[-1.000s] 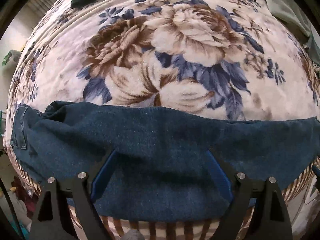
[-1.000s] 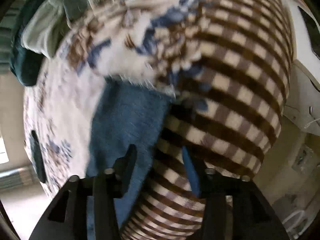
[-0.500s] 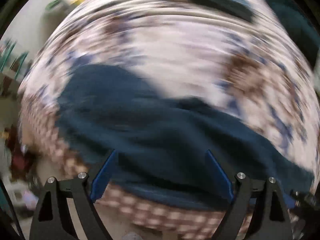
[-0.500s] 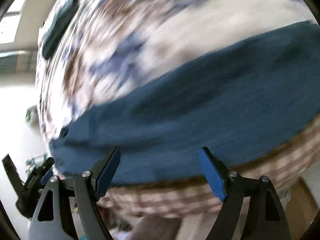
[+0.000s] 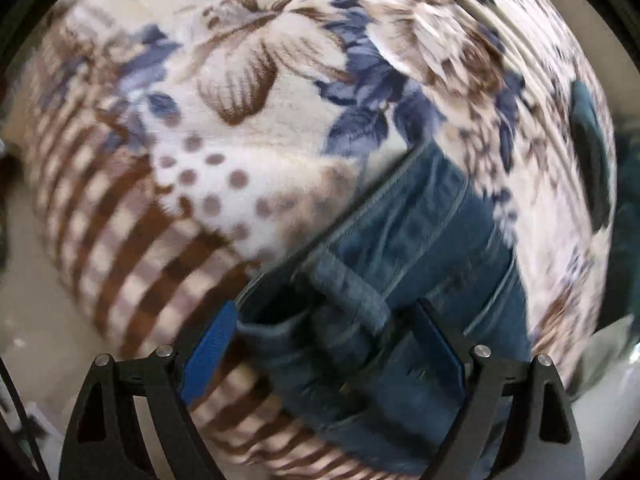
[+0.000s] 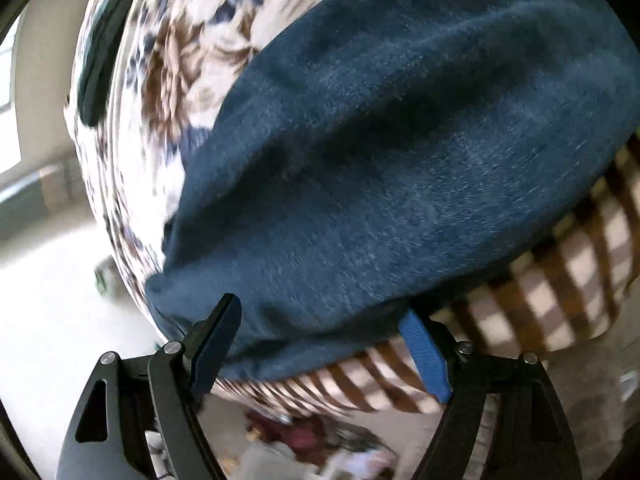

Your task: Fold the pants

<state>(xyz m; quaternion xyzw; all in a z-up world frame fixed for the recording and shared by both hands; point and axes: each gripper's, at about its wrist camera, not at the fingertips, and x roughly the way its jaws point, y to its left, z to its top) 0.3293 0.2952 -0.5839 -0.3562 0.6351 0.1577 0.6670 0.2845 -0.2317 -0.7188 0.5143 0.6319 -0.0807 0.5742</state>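
**Both claws wide open over the jeans at the near bed edge**

Left gripper [image 5: 324, 356]: jaws spread wide, nothing clamped. The waistband end of the jeans [image 5: 404, 280] sits between the blue pads; a belt loop [image 5: 352, 292] lies across the gap. I cannot tell whether either pad touches the denim. From this view the jeans run diagonally away toward the far right.

Right gripper [image 6: 320, 344]: jaws also spread wide, nothing clamped. The near folded edge of the jeans [image 6: 400, 152] fills the gap between the fingers. The left finger [image 6: 216, 340] sits at the denim's left corner; contact is too blurred to call. The right finger [image 6: 424, 360] is just off the denim, over the checked border.

Where the jeans are: on the floral blanket [image 5: 248, 92], close to its near edge. Only the brown-and-cream checked border [image 6: 560, 292] shows between the denim and the drop-off.

Edges and room:
- Left wrist view: bare blanket to the left and far side of the waistband. Floor [image 5: 28, 312] lies beyond the border on the left.
- Right wrist view: blanket continues far left of the denim. Pale floor [image 6: 52, 320] is beyond that.
- A dark flat object [image 6: 100, 52] lies on the blanket's far side, well apart from the jeans.
- Clutter on the floor [image 6: 312, 444] sits under the right gripper; too blurred to identify.
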